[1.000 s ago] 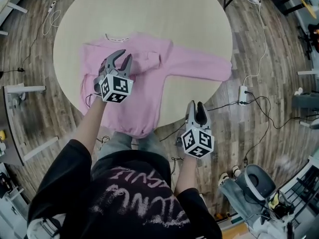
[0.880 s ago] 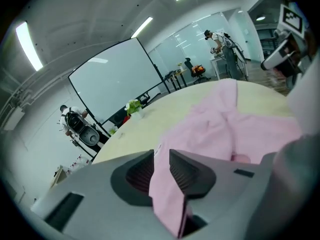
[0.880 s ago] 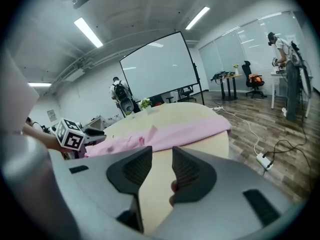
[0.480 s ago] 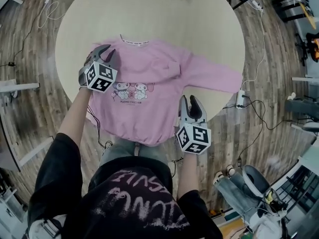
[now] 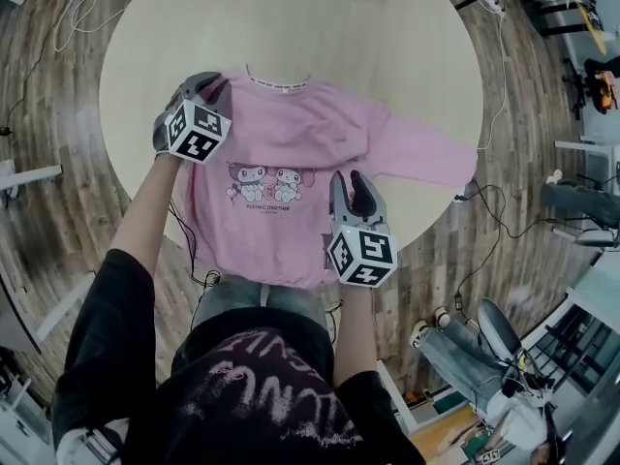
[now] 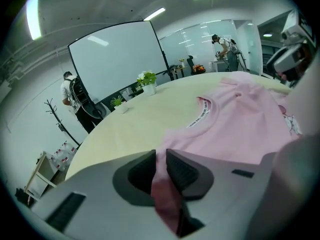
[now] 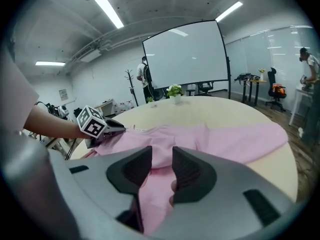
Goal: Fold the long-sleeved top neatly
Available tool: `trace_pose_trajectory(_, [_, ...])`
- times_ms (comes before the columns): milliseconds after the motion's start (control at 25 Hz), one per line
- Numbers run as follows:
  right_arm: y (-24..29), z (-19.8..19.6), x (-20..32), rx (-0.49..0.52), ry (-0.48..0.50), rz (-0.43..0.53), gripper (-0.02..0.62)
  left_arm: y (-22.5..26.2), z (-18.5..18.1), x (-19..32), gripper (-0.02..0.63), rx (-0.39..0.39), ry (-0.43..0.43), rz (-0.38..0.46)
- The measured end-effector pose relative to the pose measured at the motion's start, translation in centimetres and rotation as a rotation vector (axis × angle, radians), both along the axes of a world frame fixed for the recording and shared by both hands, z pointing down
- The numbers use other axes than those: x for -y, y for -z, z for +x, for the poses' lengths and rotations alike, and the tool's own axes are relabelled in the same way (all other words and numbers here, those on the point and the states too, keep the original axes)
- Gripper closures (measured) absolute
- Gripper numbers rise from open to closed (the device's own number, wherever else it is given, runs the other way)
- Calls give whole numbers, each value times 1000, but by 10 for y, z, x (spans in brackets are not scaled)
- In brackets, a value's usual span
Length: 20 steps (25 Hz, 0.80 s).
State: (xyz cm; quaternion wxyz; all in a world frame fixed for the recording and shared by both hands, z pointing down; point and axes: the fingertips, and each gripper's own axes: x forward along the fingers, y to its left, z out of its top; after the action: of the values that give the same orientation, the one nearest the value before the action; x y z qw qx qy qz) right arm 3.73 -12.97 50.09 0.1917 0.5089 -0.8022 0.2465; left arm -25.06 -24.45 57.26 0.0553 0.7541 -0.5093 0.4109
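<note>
A pink long-sleeved top (image 5: pixel 281 231) lies front up on the round beige table (image 5: pixel 387 46), its hem hanging over the near edge. Its right sleeve (image 5: pixel 426 158) stretches toward the table's right edge. My left gripper (image 5: pixel 203 85) is at the top's left shoulder; its jaws have just been closing. In the left gripper view the left gripper (image 6: pixel 161 159) has pink fabric (image 6: pixel 240 124) pinched in its narrow gap. My right gripper (image 5: pixel 349 184) hovers over the body's right side. In the right gripper view the right gripper (image 7: pixel 162 159) stands open, with pink cloth (image 7: pixel 225 139) showing below.
Small potted plants (image 6: pixel 146 80) stand at the table's far edge. Cables and a power strip (image 5: pixel 465 192) lie on the wood floor at the right. A large screen (image 7: pixel 185 59) and people stand beyond the table.
My left gripper moved from over the chest out to the left shoulder and its jaws narrowed on fabric. My right gripper came in from beside the table to over the top's right side.
</note>
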Motion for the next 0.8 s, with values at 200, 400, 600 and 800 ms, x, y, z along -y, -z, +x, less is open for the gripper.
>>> trace_pose_trajectory(200, [7,25,-4,-28,-69,-3,463,2,-5,20,543,28,-15,5])
trace_pose_trajectory(400, [11,54,-20,-41,-118,21,463,3,-4,28,539,73,-6,23])
trace_pose_trajectory(600, [15,91,-35,-45,-185,29,463,26,6,13,522,81,-12,85])
trace_pose_trajectory(800, [12,157,-47,-54,-265,20,462,70,27,-10,532,151,-56,216])
